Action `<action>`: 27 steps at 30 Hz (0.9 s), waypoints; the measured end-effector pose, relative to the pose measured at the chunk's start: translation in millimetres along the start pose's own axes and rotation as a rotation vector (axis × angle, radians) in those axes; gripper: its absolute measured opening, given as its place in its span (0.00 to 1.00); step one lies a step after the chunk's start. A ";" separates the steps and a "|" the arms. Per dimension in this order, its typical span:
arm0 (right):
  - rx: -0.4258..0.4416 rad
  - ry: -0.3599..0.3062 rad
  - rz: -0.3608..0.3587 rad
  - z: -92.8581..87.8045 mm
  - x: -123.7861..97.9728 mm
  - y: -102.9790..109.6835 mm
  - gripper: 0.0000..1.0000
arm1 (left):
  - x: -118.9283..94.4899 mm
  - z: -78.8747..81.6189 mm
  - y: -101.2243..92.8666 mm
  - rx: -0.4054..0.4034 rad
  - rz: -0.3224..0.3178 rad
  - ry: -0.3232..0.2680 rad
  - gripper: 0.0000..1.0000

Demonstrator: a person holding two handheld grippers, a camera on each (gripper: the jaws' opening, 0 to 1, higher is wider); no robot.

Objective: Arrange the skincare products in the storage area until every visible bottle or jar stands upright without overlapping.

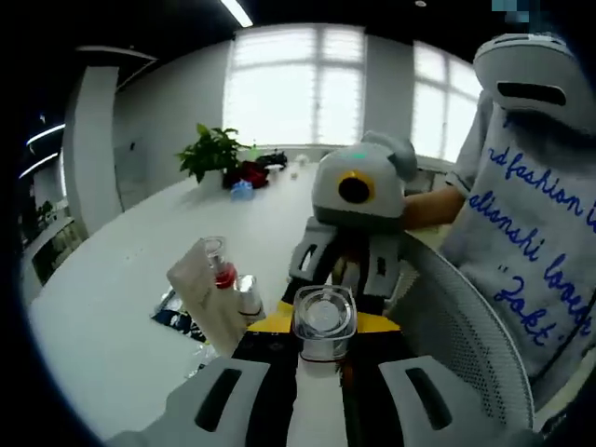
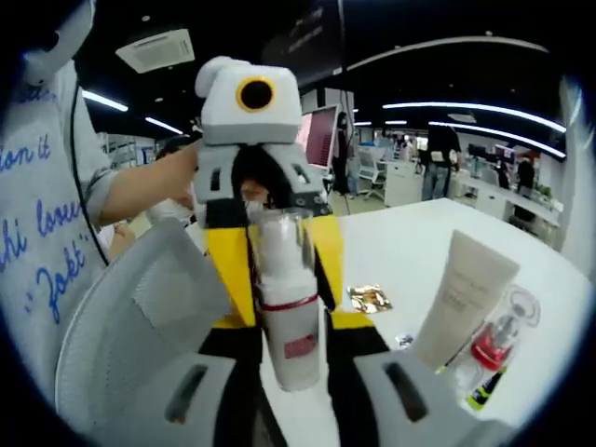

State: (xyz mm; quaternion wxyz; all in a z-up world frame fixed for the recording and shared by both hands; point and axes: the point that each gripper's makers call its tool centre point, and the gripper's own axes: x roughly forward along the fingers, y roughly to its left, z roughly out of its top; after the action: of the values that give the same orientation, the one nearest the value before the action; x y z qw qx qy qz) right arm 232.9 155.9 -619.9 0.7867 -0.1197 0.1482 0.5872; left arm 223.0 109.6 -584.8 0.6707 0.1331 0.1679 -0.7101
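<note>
A white bottle (image 2: 289, 317) with a clear cap is held above the tabletop (image 2: 419, 251) between the two claws at frame centre. In the right gripper view the left claw (image 2: 256, 209) clamps its cap from behind, while the right claw (image 2: 293, 400) grips its base at the bottom. In the left gripper view the left claw (image 1: 321, 391) closes on the cap end (image 1: 324, 321), with the right claw (image 1: 349, 265) opposite. A tube (image 2: 463, 298) and a small clear bottle (image 2: 494, 349) stand on the tabletop at lower right.
</note>
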 end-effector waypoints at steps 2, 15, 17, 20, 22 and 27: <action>-0.002 0.005 0.023 -2.3 0.5 3.8 0.26 | 1.8 -3.2 -4.4 -0.013 -0.048 0.012 0.17; 0.067 -0.008 -0.139 -2.3 -2.9 -22.4 0.21 | 6.4 6.9 25.5 -0.166 0.107 -0.091 0.19; 0.091 -0.014 -0.174 -2.5 -3.3 -28.2 0.21 | 5.5 8.3 31.9 -0.176 0.146 -0.105 0.20; 0.112 -0.003 -0.246 -4.0 -6.3 -38.4 0.21 | 5.7 9.0 42.3 -0.213 0.238 -0.111 0.20; 0.136 0.014 -0.307 -7.4 -9.5 -46.8 0.21 | 6.1 8.3 50.5 -0.244 0.328 -0.107 0.21; 0.170 0.013 -0.347 -9.7 -12.0 -52.7 0.21 | 10.1 11.9 57.7 -0.244 0.458 -0.119 0.21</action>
State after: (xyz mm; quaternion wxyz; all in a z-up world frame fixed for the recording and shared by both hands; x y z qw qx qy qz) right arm 279.4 126.9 -623.6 0.8824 -0.0805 0.1797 0.4273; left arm 280.3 93.0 -581.6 0.8337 0.0439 0.1780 -0.5209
